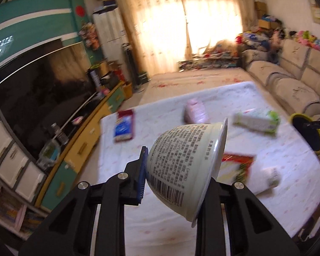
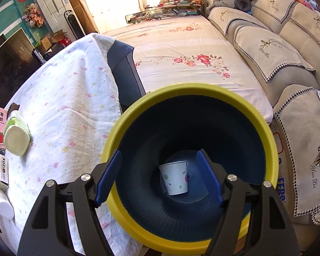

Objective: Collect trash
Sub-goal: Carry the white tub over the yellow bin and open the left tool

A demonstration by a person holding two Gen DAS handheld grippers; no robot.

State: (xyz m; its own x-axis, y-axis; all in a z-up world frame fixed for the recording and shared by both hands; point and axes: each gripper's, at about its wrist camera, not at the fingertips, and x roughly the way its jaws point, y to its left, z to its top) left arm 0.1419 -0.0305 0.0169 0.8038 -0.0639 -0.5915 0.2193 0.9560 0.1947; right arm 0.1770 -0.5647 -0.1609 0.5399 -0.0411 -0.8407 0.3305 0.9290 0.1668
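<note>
My left gripper point(image 1: 179, 166) is shut on a pale green printed food tub point(image 1: 181, 149) with a barcode. It holds the tub on its side, above the white cloth-covered table point(image 1: 160, 224). The right gripper point(image 2: 157, 152) hangs open over the mouth of a yellow-rimmed dark blue bin point(image 2: 264, 140). Its left finger is outside the rim and its right finger is inside. A white paper cup point(image 2: 176, 178) lies at the bottom of the bin. In the left wrist view the bin point(image 1: 305, 132) shows at the table's right edge.
On the table lie a pink carton point(image 1: 195, 111), a green tissue pack point(image 1: 256, 121), a red-and-blue packet point(image 1: 124, 128) and a red packet point(image 1: 236, 168). A TV point(image 1: 42, 98) stands to the left. Right of the bin are a sofa point(image 2: 288, 49) and a floral mattress point(image 2: 181, 49).
</note>
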